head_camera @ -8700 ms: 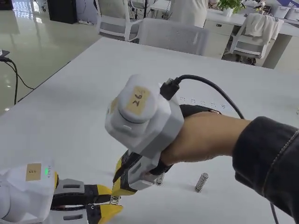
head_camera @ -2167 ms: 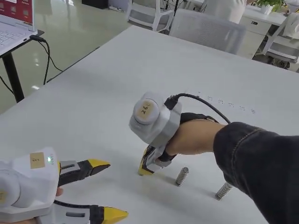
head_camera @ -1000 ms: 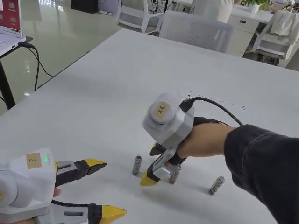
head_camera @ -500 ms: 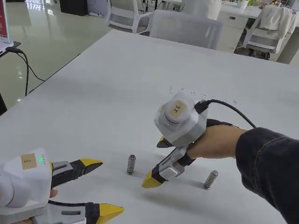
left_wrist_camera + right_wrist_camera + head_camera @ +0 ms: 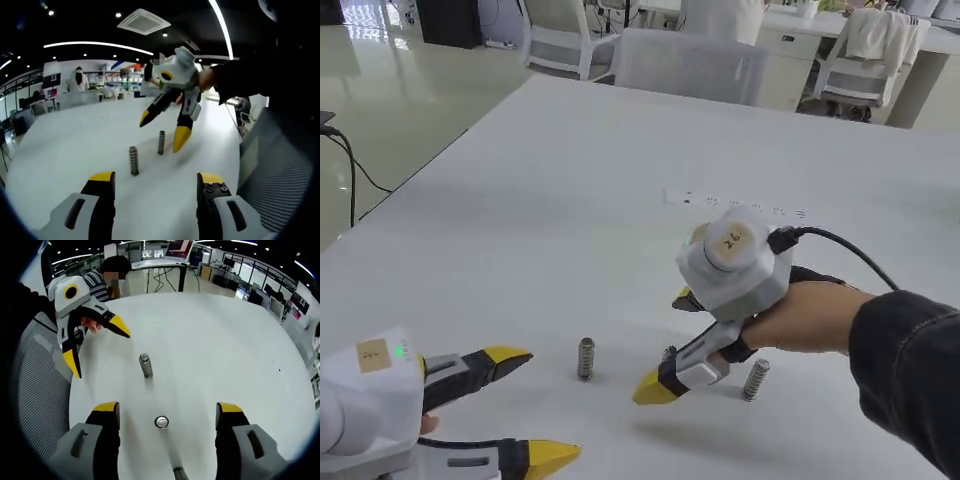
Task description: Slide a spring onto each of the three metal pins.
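Metal spring [image 5: 161, 421] stands between spread jaws of right gripper [image 5: 670, 345], clear of both; second spring [image 5: 145, 365] ahead of tips. Left gripper [image 5: 538, 405] jaws wide apart, empty.

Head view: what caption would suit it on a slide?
Open right hand-held gripper poised among upright springs on a white table, open left hand-held gripper nearby.
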Demonstrator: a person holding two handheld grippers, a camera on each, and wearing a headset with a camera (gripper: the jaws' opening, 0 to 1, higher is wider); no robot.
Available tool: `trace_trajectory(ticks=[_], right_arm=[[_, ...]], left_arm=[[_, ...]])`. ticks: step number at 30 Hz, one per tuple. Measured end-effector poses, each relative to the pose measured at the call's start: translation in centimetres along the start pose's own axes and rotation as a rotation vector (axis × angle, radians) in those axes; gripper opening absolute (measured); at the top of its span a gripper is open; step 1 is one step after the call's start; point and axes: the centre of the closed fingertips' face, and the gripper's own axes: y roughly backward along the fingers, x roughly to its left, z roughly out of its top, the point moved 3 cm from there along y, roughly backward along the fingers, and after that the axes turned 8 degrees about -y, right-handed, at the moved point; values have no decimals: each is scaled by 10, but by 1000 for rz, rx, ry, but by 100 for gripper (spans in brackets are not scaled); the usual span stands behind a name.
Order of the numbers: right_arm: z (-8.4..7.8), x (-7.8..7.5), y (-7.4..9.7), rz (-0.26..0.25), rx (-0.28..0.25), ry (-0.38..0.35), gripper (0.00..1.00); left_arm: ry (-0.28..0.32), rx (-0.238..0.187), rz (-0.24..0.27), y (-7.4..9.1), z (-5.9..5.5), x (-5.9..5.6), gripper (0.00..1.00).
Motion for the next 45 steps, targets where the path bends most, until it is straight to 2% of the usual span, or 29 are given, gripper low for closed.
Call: trace_trajectory(ticks=[8,21,32,45], right_arm=[[-5,-5,16,-45,-86,-45,82],[-20,-10,40,-105,-189,-112,84],[-46,-8,55,-149,-216,-167,84],[-70,7,70,-196,-269,-217,84]], left_arm=[[3,1,-1,-3,1,1,62],[23,-13,0,-7,5,6,62],[25,-14,-12,-11,7,6,63],[22,-26,-19,-14,10,5,63]])
